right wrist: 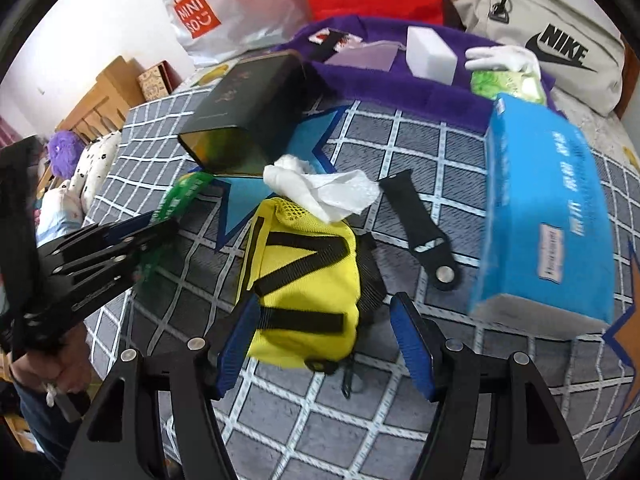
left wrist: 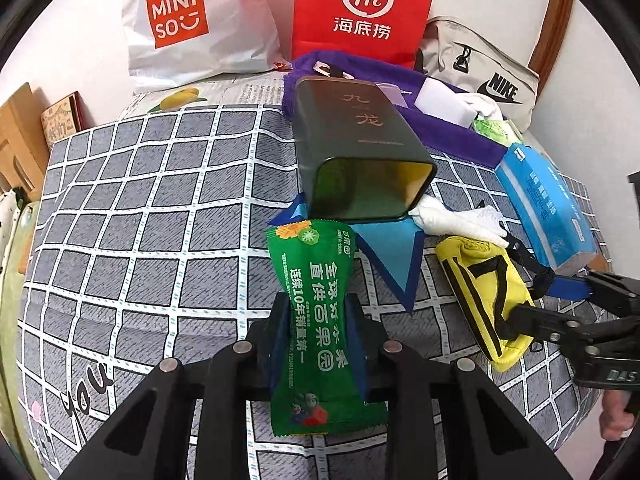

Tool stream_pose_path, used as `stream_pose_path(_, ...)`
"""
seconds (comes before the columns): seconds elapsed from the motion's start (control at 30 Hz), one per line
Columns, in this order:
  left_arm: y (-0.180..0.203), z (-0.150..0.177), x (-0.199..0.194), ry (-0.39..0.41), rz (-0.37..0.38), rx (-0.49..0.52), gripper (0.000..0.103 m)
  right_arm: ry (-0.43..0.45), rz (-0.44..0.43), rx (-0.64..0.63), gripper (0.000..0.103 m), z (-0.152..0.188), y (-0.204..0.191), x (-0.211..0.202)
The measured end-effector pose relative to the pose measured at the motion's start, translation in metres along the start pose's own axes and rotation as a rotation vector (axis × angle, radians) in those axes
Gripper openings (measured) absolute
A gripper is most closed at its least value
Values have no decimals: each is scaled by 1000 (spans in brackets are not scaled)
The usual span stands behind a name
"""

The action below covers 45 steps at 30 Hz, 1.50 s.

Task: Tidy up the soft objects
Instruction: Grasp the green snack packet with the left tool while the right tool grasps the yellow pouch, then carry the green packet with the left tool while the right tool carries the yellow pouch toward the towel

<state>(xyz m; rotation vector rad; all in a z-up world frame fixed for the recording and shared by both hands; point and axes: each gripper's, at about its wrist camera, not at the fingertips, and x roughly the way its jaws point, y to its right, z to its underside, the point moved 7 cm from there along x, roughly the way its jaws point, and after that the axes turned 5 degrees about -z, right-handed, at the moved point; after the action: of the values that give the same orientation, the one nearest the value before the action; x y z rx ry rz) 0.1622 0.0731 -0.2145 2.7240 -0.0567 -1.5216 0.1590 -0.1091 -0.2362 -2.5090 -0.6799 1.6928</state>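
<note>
My left gripper point(left wrist: 318, 300) is shut on a green snack packet point(left wrist: 320, 264), pinched at its middle and held above the checked bedcover point(left wrist: 140, 200). A yellow pouch with black straps point(right wrist: 308, 280) lies on the cover between the blue pads of my right gripper point(right wrist: 325, 300), which stands open; the right pad is clear of the pouch. In the left wrist view, the yellow pouch point(left wrist: 484, 292) and right gripper point(left wrist: 524, 280) are at the right. A crumpled white tissue point(right wrist: 320, 192) rests against the pouch's far end. The left gripper point(right wrist: 160, 232) and green packet point(right wrist: 180, 196) show at the left of the right wrist view.
A dark tin point(left wrist: 352, 148) lies on its side, open end toward me, on a blue star mat point(left wrist: 392, 248). A blue tissue pack point(right wrist: 548, 216) and a black strap point(right wrist: 420, 220) lie right of the pouch. Behind are a purple towel point(right wrist: 400, 92) with a white block point(right wrist: 432, 56), and shopping bags point(left wrist: 360, 8).
</note>
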Motion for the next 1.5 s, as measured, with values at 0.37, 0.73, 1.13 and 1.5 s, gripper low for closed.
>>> stream_pose_path(0.37, -6, 4, 6, -21, 68, -42, 26, -27, 4, -12, 78, -8, -12, 24)
stream_pose_path(0.73, -7, 2, 8, -31, 68, -50, 26, 13, 66, -121, 73, -9, -23, 31)
stream_pose_path(1.13, 6, -2, -9, -16, 66, -29, 26, 52, 56, -146, 67, -5, -16, -18)
stream_pose_path(1.5, 30, -19, -42, 32, 156, -25, 26, 139, 53, -96, 67, -16, 8, -69)
